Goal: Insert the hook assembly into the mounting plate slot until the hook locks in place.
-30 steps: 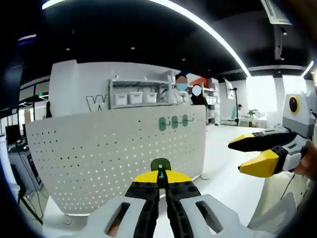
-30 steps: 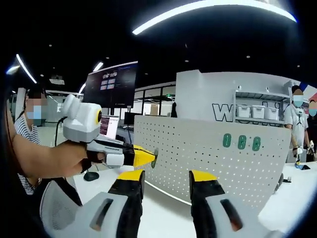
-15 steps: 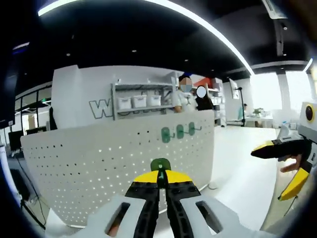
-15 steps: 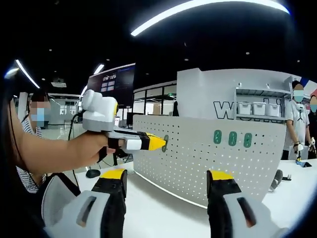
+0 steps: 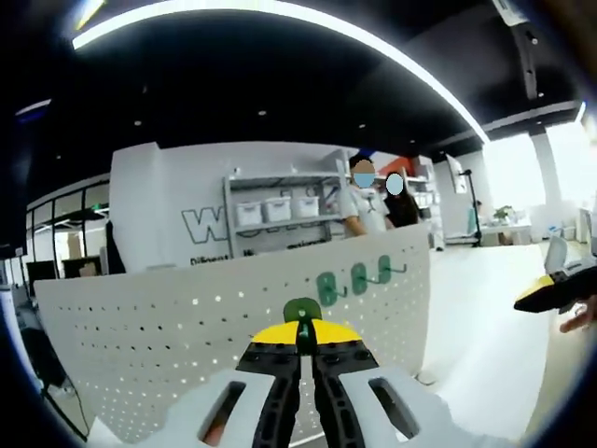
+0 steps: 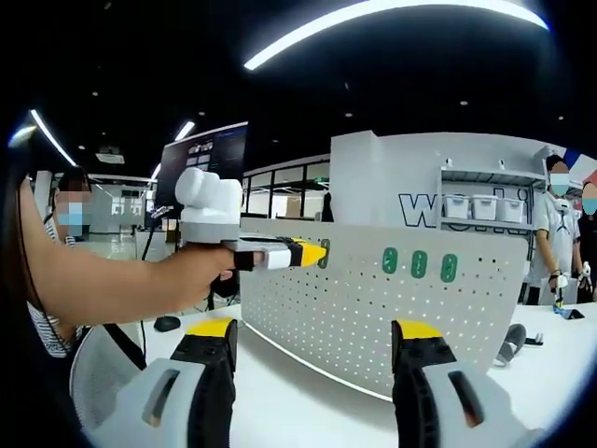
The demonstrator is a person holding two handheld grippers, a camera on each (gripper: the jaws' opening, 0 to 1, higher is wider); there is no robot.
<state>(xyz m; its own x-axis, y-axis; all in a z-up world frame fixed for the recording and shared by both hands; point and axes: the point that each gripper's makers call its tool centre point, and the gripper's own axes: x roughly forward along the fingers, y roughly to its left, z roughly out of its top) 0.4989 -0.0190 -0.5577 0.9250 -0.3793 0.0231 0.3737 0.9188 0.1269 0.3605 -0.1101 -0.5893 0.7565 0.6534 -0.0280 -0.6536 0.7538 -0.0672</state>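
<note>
My left gripper [image 5: 300,332] is shut on a small green hook [image 5: 301,310] that pokes out above its yellow tips. Just beyond stands the white perforated mounting plate [image 5: 168,327], upright on the table, with three green hooks [image 5: 354,279] hung near its upper right. In the right gripper view a person's hand holds the left gripper [image 6: 312,252] level, its green hook [image 6: 324,253] close to the plate [image 6: 373,308] near the top edge; whether it touches I cannot tell. The three hung hooks [image 6: 419,263] sit to its right. My right gripper [image 6: 312,331] is open, holding nothing. One of its yellow jaws [image 5: 550,293] shows at the far right.
The plate stands on a white table [image 6: 308,401]. A black mouse [image 6: 168,323] lies at the table's left and a dark curved object [image 6: 511,342] at its right. Behind are a shelf with white bins [image 5: 280,210], a dark monitor [image 6: 201,163] and people standing.
The left gripper with its hook has risen and moved along the plate toward the hung hooks. The right gripper opened wider a second ago and has drawn away to the right.
</note>
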